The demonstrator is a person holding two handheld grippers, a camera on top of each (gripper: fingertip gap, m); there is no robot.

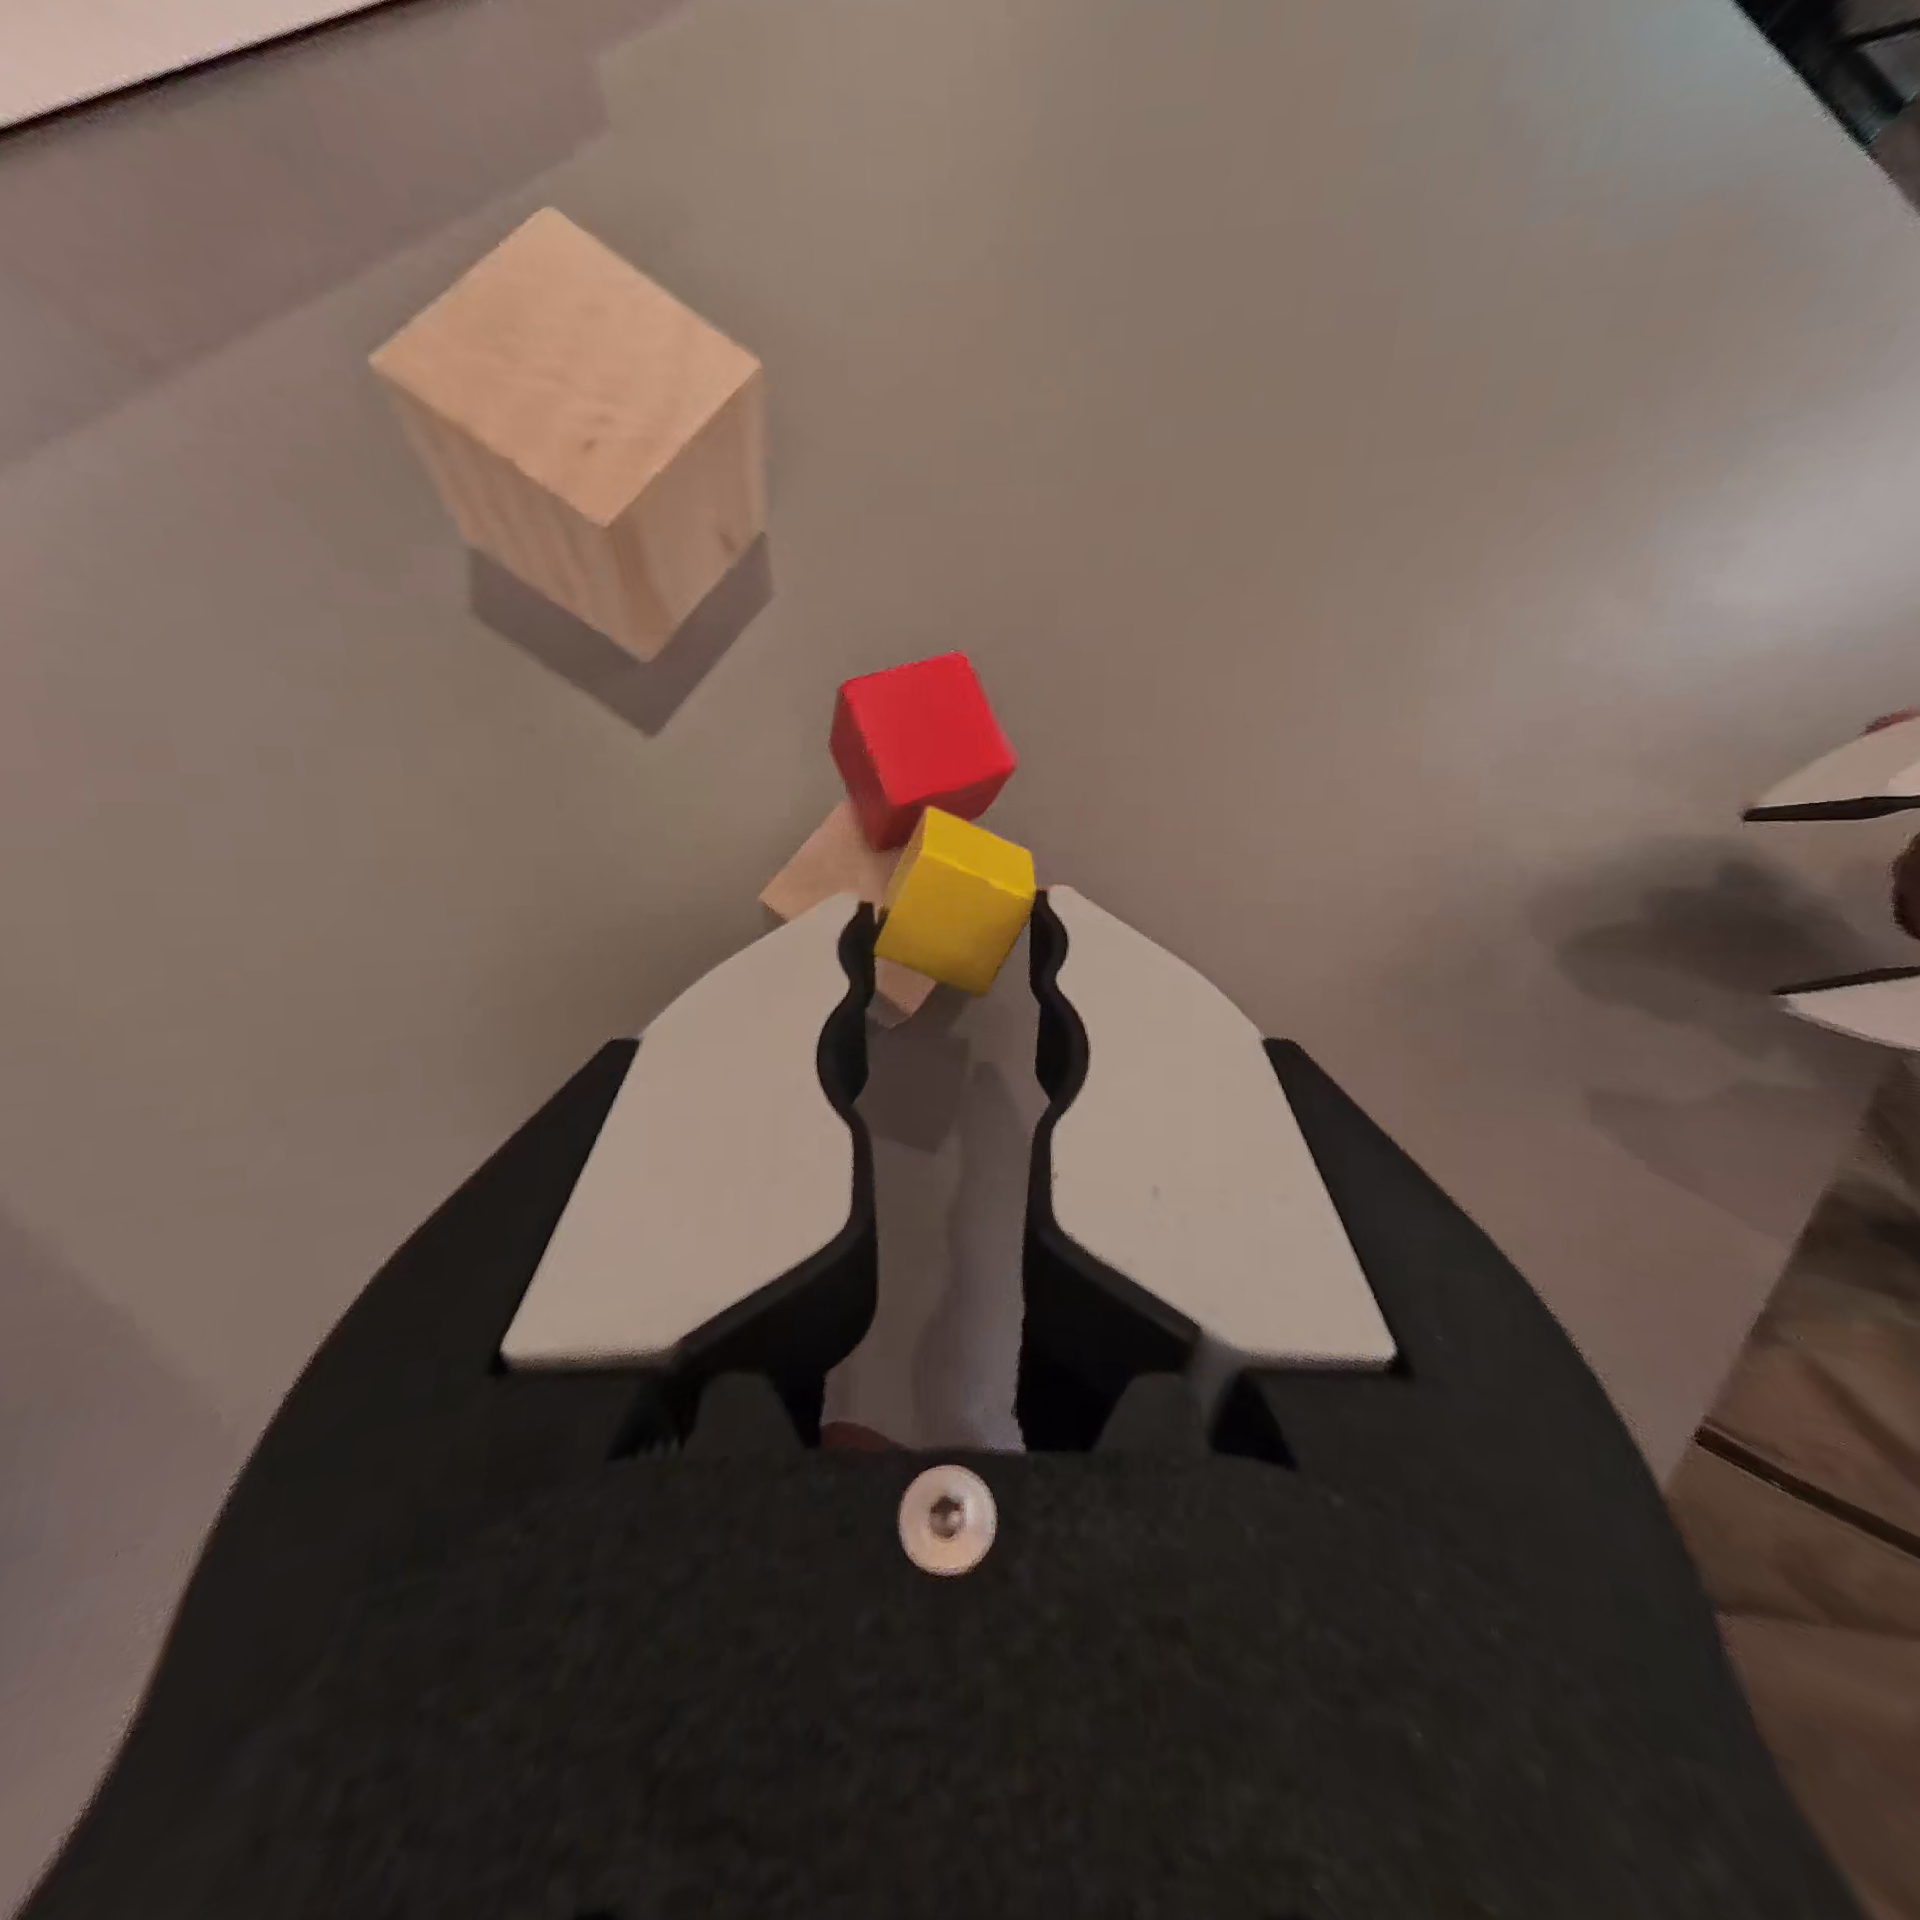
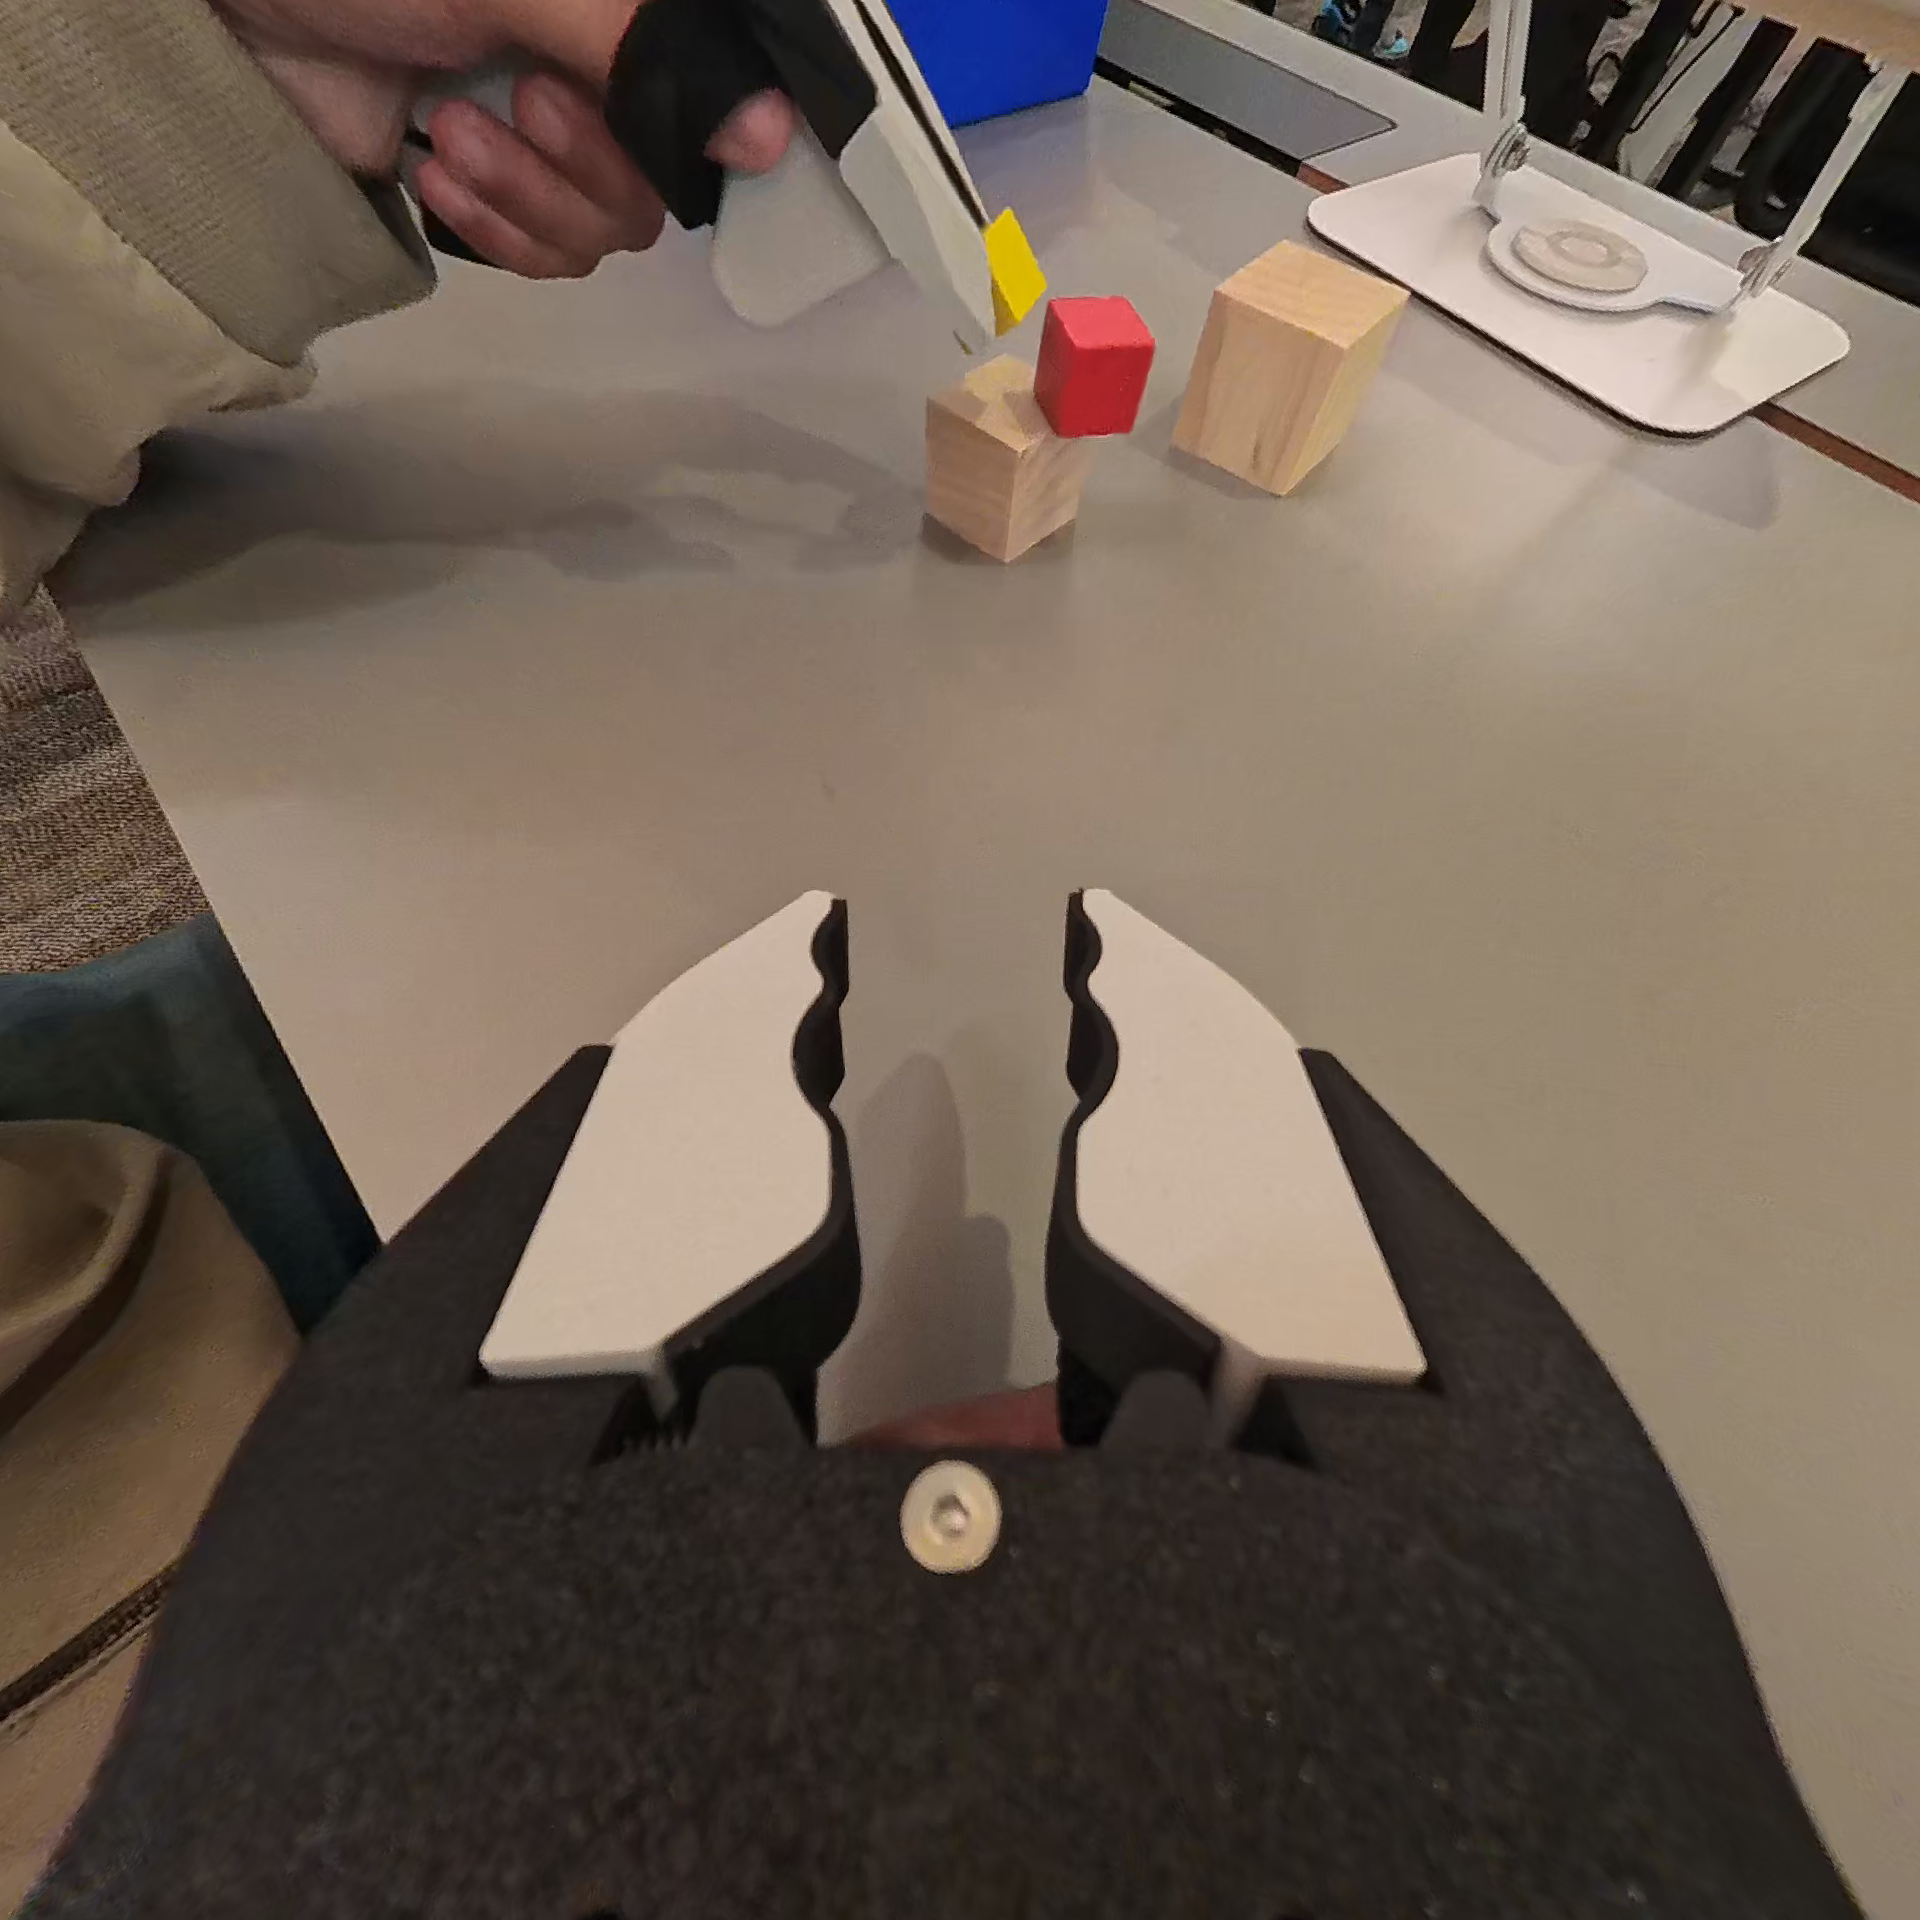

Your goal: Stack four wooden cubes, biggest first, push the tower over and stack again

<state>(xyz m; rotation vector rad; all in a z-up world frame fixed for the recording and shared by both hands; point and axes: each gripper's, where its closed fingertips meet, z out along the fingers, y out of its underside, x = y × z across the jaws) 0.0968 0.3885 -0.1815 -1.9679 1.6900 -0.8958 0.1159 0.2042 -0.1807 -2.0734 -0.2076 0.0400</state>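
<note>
Cubes come first, largest to smallest. We see the biggest plain wooden cube (image 2: 1288,364) standing alone on the grey table (image 2: 1143,727), pale with visible grain, apart from the rest. Near it stands the mid-sized plain wooden cube (image 2: 1003,473), also on the table. The red cube (image 2: 1093,364) sits tilted at that cube's upper edge, overhanging it on the side toward the biggest cube; we cannot tell whether it is resting there or falling. The yellow cube (image 1: 956,899), smallest, is in the air just above the mid-sized cube.

The table is smooth and matt grey. On its far side we see a white flat stand base (image 2: 1579,301) and a blue box (image 2: 997,47); carpet (image 2: 73,790) shows past the near edge.

The left gripper (image 1: 948,914), held by a hand (image 2: 540,177) in a beige sleeve (image 2: 135,239), pinches the yellow cube between its fingertips. The right gripper (image 2: 956,914) hovers over bare table well short of the cubes, jaws spread and holding nothing.
</note>
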